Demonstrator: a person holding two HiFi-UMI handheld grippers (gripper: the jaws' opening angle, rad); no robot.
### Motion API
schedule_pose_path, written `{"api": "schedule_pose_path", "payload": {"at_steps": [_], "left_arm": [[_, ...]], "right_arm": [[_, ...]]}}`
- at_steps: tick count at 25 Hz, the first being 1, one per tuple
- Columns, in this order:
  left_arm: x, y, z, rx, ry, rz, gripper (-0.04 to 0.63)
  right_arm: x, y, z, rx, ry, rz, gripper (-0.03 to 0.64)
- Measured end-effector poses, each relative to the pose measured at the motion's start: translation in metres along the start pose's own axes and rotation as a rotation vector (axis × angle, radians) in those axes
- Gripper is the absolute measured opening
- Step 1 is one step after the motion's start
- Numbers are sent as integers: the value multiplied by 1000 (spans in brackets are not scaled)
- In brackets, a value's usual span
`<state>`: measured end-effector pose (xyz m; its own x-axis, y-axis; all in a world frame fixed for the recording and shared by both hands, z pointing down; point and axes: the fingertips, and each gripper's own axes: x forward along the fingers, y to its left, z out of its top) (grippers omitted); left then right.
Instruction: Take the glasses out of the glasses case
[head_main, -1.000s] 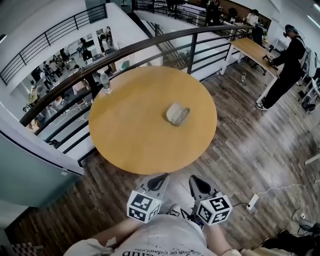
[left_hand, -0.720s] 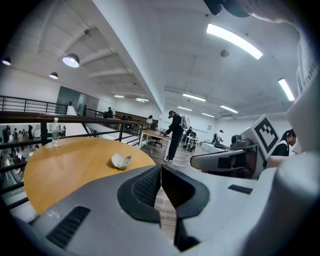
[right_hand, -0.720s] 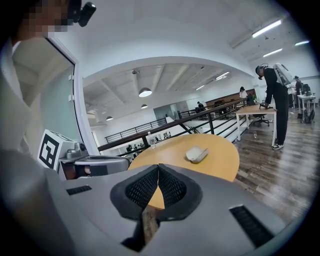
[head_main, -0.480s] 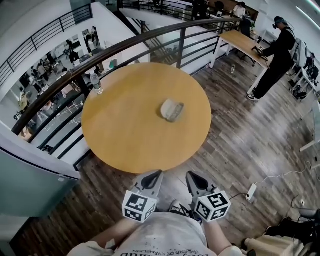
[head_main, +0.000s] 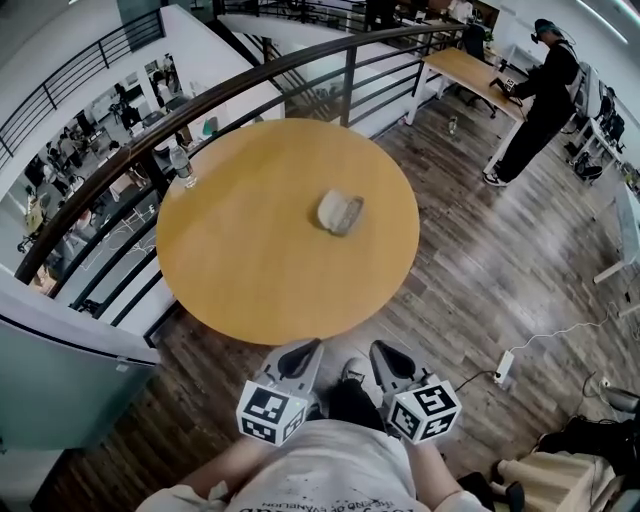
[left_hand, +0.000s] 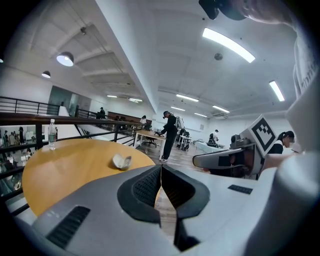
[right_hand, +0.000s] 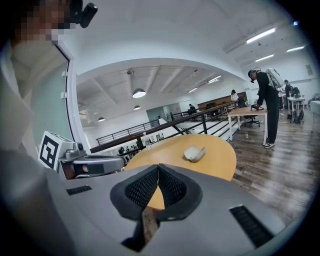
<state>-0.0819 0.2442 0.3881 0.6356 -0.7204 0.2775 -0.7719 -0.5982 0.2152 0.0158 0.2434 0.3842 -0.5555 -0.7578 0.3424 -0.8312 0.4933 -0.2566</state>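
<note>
A pale grey glasses case (head_main: 340, 212) lies on the round wooden table (head_main: 250, 270), right of its middle; it also shows as the glasses case (left_hand: 121, 161) and the glasses case (right_hand: 194, 153) in the two gripper views. It looks slightly ajar; no glasses can be made out. My left gripper (head_main: 308, 347) and right gripper (head_main: 380, 349) hang close to my body, below the table's near edge and well short of the case. Both are shut with nothing between their jaws, as the left gripper (left_hand: 161, 167) and right gripper (right_hand: 158, 167) views show.
A clear water bottle (head_main: 182, 165) stands at the table's far left edge, by a dark railing (head_main: 250, 75) over a lower floor. A person in black (head_main: 535, 95) stands at a wooden desk (head_main: 465, 70) at the far right. Wooden floor surrounds the table.
The head view has shifted: table and case now sit a little higher and further left in the picture. Both grippers stay shut near my body.
</note>
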Motion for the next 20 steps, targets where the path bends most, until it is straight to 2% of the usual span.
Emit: {"api": "schedule_pose_path", "payload": {"at_steps": [11,20], "left_arm": [[36,17,12,-13,5,9,26],[117,47,39,-24,10,24,26]], "right_arm": [[28,-30,12,7,13,7,25],[79,-95,50,-7,21,28,25]]}}
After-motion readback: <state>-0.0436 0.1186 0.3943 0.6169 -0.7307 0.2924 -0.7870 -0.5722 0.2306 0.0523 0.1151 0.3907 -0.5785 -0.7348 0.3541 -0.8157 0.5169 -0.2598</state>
